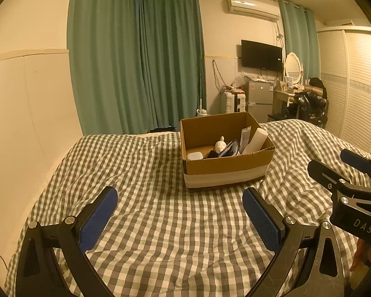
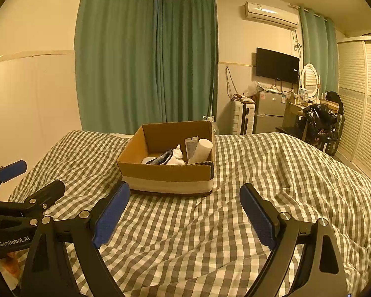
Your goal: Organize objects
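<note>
An open cardboard box (image 1: 225,170) (image 2: 168,173) sits on a bed with a grey-and-white checked cover (image 1: 160,222) (image 2: 210,235). Inside it lie a white tube (image 1: 256,139) (image 2: 201,149), a flat packet (image 1: 244,135) (image 2: 191,144), a small white figure (image 1: 220,144) (image 2: 176,156), a dark pouch (image 1: 228,148) (image 2: 160,158) and a white case (image 1: 195,155). My left gripper (image 1: 181,198) is open and empty, just short of the box. My right gripper (image 2: 185,198) is open and empty, also near the box's front. Each gripper shows at the edge of the other's view.
A wall runs along the bed's left side. Green curtains (image 1: 136,61) hang behind the bed. Beyond the bed's far right stand a small fridge (image 1: 259,99), a suitcase, a dressing table with mirror, a wall TV and a louvred wardrobe (image 1: 351,86).
</note>
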A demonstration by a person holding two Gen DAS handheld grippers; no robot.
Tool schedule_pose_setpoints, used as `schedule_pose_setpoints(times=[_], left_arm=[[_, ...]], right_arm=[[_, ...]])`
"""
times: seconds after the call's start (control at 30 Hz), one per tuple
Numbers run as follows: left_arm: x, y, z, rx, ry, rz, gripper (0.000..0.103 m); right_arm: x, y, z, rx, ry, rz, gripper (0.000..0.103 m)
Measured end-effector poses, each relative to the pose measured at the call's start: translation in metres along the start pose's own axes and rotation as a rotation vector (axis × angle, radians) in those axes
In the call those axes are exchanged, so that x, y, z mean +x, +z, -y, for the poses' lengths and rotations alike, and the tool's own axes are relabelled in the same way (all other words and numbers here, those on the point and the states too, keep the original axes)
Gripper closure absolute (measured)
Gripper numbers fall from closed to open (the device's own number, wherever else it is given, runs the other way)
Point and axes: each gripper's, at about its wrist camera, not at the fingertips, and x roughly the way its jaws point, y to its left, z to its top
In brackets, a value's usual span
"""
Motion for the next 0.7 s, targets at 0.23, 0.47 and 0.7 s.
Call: schedule_pose_setpoints(times=[0.23, 0.47, 0.7], left_arm=[[0.0006, -0.0009, -0.0006, -0.005, 0.012, -0.006, 0.0], [0.0024, -0.0001, -0.0041, -0.015, 0.013, -0.009, 0.0], [0.0019, -0.0001, -0.0032, -0.007, 0.015, -0.012, 0.0]], right_arm=[[0.0016, -0.0005, -0.0016, -0.006, 0.0, -0.007, 0.012], [0.003, -0.0004, -0.0023, -0.008, 0.0, -0.013, 0.012], [0.0047, -0.0009, -0.0032, -0.007, 0.003, -0.013, 0.012]])
